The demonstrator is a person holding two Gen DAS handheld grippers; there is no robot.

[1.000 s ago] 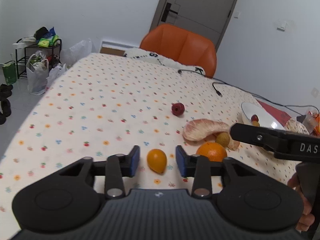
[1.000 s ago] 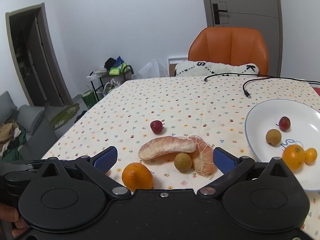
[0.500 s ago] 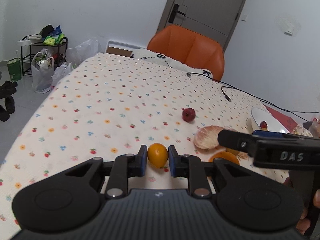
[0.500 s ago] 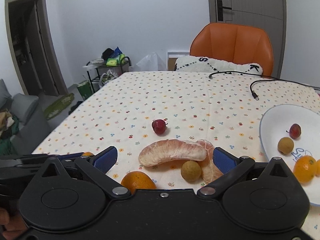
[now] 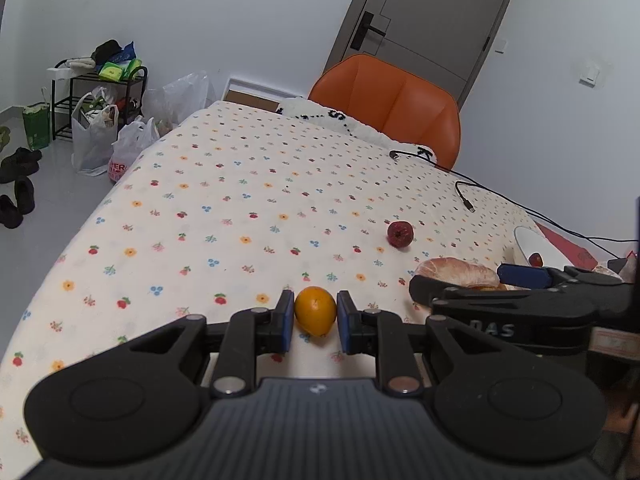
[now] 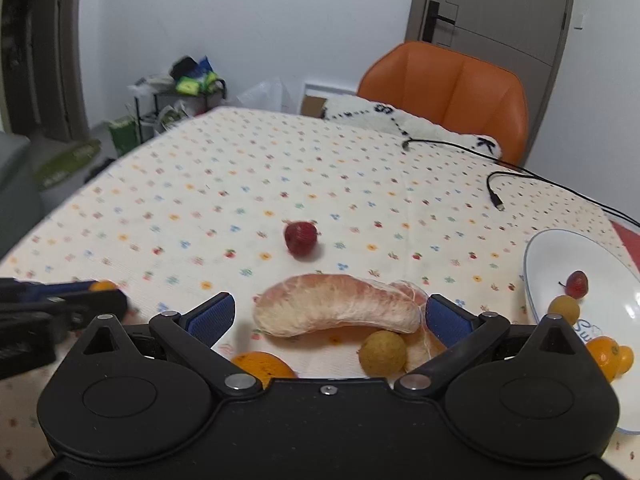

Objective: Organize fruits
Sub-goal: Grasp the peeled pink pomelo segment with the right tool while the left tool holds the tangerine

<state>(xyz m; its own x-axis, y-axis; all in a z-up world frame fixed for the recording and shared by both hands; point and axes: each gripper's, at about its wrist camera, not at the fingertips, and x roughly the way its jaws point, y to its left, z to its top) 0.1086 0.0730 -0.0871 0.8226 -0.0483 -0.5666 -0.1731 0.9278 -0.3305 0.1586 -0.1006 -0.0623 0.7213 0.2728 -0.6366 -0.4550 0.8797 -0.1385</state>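
Small orange fruit btwn tongs

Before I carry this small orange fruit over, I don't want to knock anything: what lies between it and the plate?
The right claw, the pomelo segments and a round orange lie between the small orange fruit and the plate.

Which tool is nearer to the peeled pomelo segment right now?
Right. The right tool is open, with the pomelo segment lying between its fingers. The left tool, shut on a small orange fruit, sits off to the segment's left.
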